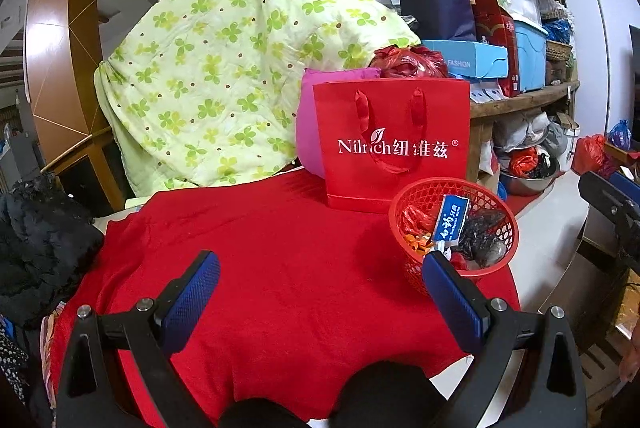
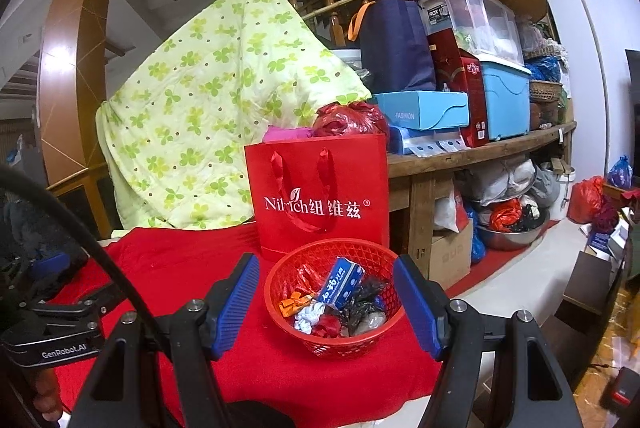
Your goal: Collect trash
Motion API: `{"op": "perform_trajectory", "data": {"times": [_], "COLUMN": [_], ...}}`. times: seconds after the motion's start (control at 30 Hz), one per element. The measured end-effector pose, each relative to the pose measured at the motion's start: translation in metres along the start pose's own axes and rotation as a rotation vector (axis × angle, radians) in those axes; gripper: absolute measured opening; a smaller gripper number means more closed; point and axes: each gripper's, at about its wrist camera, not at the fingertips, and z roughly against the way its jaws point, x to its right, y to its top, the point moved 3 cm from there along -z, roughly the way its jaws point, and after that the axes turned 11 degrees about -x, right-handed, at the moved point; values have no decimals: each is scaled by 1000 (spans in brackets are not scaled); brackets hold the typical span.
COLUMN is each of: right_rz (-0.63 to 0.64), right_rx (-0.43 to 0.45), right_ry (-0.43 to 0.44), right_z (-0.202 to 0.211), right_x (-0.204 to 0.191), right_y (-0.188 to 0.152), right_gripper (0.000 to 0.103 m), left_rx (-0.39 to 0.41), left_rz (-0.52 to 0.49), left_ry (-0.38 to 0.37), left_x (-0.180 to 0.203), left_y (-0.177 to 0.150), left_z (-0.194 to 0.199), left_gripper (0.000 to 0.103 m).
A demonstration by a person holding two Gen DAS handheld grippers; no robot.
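Red cloth [image 1: 280, 248] covers the table; left gripper [image 1: 320, 276] hangs spread wide and empty above it, basket [image 1: 500, 248] of trash at its right. Right wrist view: right gripper [image 2: 326, 288] gapes around the basket without touching, red bag [image 2: 320, 196] and cluttered shelf [image 2: 480, 152] behind.

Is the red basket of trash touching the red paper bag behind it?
Cannot tell. In both wrist views the red basket overlaps the foot of the red paper bag, so neither contact nor a gap shows.
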Motion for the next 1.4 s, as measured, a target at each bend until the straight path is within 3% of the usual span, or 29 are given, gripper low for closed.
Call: {"op": "perform_trajectory", "data": {"times": [1.4], "right_rz": [21], "right_rx": [-28], "right_ry": [14], "right_z": [-11], "right_x": [-23], "right_y": [-3], "right_gripper": [73], "left_rx": [7], "left_rz": [-21], "left_ry": [-23], "left_x": [-13], "left_y": [-7], "left_z": [6], "left_gripper": [101]}}
